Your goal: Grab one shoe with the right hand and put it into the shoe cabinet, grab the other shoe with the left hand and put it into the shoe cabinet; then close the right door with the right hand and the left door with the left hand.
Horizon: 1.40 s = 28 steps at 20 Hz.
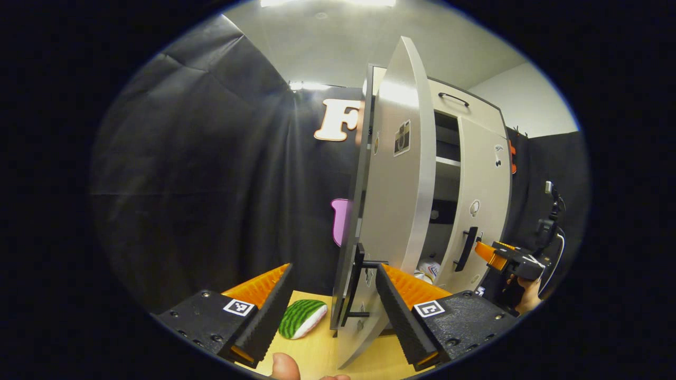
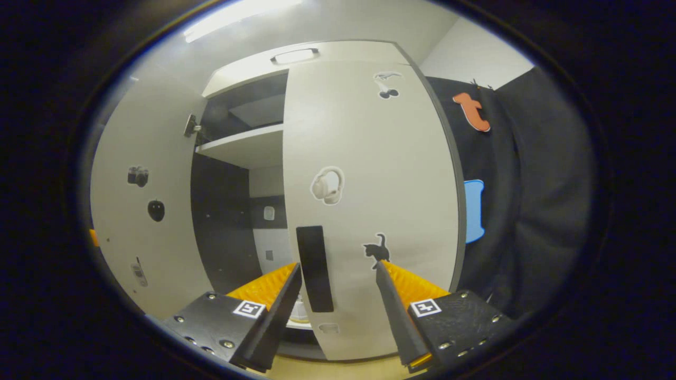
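Observation:
The white shoe cabinet [image 1: 478, 132] stands on the wooden table. Its left door [image 1: 393, 211] stands open, nearly edge-on to me, and that door's black handle [image 1: 358, 285] lies between the spread fingers of my left gripper [image 1: 334, 274], which is open. A white shoe [image 1: 430, 270] shows low inside the cabinet. The right door [image 2: 369, 174] faces me, swung most of the way across the opening. Its black handle [image 2: 315, 269] sits between the fingers of my open right gripper [image 2: 338, 272] without being pressed. In the left gripper view the right gripper [image 1: 494, 256] is at the right door's handle [image 1: 467, 248].
A watermelon-patterned piece [image 1: 302, 318] lies on the wooden table [image 1: 317, 353] left of the open door. A shelf [image 2: 243, 145] crosses the dark cabinet interior. The inside face of the left door [image 2: 142, 221] rises at the left of the right gripper view.

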Available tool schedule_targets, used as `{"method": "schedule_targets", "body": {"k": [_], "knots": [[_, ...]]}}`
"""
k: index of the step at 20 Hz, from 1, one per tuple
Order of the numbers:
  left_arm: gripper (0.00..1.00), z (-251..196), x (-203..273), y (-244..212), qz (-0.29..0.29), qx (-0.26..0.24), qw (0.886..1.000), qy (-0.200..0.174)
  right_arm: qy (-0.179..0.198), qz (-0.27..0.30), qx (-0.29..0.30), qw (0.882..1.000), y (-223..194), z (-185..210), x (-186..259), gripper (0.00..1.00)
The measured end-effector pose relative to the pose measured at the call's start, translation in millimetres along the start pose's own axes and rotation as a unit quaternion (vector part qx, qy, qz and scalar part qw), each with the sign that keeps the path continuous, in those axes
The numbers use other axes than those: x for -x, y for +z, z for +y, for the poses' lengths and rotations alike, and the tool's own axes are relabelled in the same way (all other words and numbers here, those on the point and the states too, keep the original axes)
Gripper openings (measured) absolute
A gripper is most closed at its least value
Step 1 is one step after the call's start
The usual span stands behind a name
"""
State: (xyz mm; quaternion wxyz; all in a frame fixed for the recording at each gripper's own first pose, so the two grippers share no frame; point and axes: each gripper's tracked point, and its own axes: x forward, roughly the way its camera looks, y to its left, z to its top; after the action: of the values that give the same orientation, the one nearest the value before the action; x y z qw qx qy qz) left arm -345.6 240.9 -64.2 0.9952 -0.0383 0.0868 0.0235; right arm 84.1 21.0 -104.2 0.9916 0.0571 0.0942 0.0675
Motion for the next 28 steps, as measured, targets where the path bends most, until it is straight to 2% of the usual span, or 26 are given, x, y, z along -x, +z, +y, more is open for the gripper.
{"method": "schedule_targets", "body": {"k": [7,10,11,12,13,14,15,16,19,20,24,28], "knots": [[0.94,-58.3,-18.3,-11.1,0.017,0.01,0.995,-0.096,-0.048,0.015,-0.024,0.998,-14.5,-37.1,29.7,0.84],[0.94,-75.3,-28.5,-23.5,0.032,-0.034,0.993,-0.109,-0.078,0.015,-0.027,0.997,-15.5,-67.3,46.8,0.85],[0.89,-84.9,-34.1,-21.5,0.022,-0.043,0.992,-0.117,-0.09,0.016,-0.027,0.995,-15.6,-79.4,52.5,0.84],[0.94,-93.8,-38.8,-22.6,0.025,-0.052,0.991,-0.125,-0.103,0.018,-0.027,0.994,-16.3,-92.3,58.3,0.85],[0.94,-102.9,-42.3,-26.0,0.027,-0.05,0.989,-0.135,-0.115,0.021,-0.03,0.993,-16.7,-104.3,63.5,0.85],[0.89,-114.4,-45.7,-28.5,0.032,-0.041,0.988,-0.147,-0.126,0.022,-0.033,0.991,-15.3,-116.8,70.2,0.85],[0.89,-126.7,-51.2,-33.9,0.038,-0.028,0.986,-0.16,-0.139,0.021,-0.035,0.989,-13.8,-128.5,76.3,0.85],[0.94,-138.4,-55.8,-39.7,0.046,-0.014,0.984,-0.171,-0.151,0.021,-0.036,0.988,-12.7,-141.4,83.6,0.85],[0.89,-149.5,-80.8,-48.7,0.055,-0.007,0.986,-0.155,-0.191,0.02,-0.026,0.981,-6.4,-182.1,106.8,0.85],[1.0,-159.1,-86.8,-49.9,0.059,-0.004,0.985,-0.164,-0.205,0.02,-0.022,0.978,-4.0,-197.9,115.0,0.85],[0.99,-185.2,-119.3,-55.3,0.056,-0.012,0.984,-0.167,-0.258,0.012,-0.023,0.966,5.6,-250.4,142.8,0.85],[0.98,-196.3,-142.2,-56.0,0.053,-0.013,0.984,-0.169,-0.297,0.005,-0.026,0.954,12.1,-286.8,162.7,0.85]]}}
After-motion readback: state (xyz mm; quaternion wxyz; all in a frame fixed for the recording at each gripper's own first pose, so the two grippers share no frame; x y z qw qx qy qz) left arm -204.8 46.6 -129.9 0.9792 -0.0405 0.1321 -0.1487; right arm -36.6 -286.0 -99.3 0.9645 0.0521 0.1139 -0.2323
